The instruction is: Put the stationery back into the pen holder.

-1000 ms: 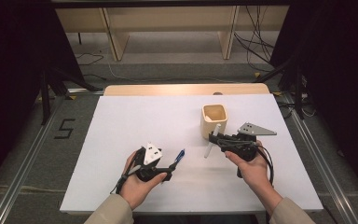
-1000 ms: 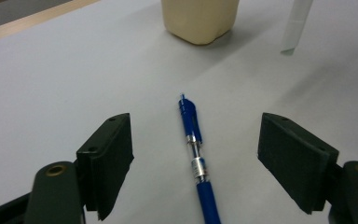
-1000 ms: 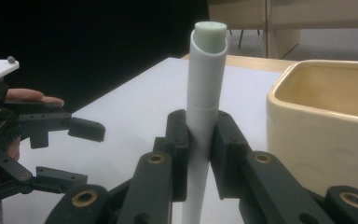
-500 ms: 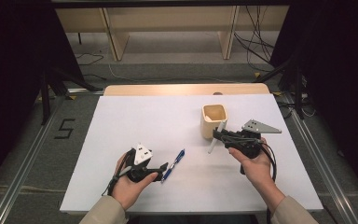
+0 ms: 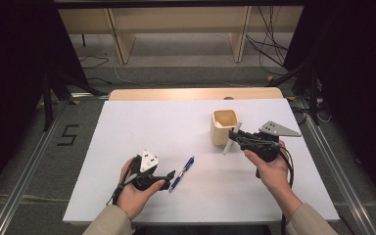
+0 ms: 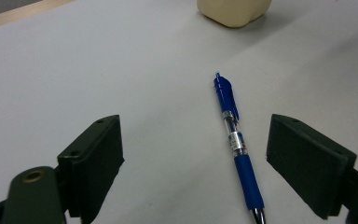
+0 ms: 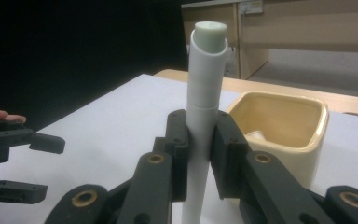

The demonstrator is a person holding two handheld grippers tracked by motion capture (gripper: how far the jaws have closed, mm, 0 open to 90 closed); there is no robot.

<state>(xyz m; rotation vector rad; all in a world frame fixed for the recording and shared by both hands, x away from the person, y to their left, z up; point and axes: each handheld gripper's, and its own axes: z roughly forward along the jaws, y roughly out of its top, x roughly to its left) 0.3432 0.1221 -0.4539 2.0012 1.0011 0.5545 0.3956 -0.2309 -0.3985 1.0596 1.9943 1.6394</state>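
1. While the white pen [image 7: 204, 116] is clenched upright in the fingers of the right gripper [image 5: 238, 137], just beside the cream cup [image 5: 223, 126], a slip is judged possible: the barrel is smooth and gripped low, so a tilt of the hand could let it swing against the cup's rim.
2. The cup could be knocked or tipped if the pen is lowered off-centre, since the opening is narrow and something pale already lies inside.
3. The blue pen [image 6: 235, 140] lies flat on the white counter [image 5: 152, 122], between the released, just-opened fingers of the left gripper [image 5: 168, 177] but nearer one of them.
4. Closing from here could roll the blue pen away or pinch it askew.
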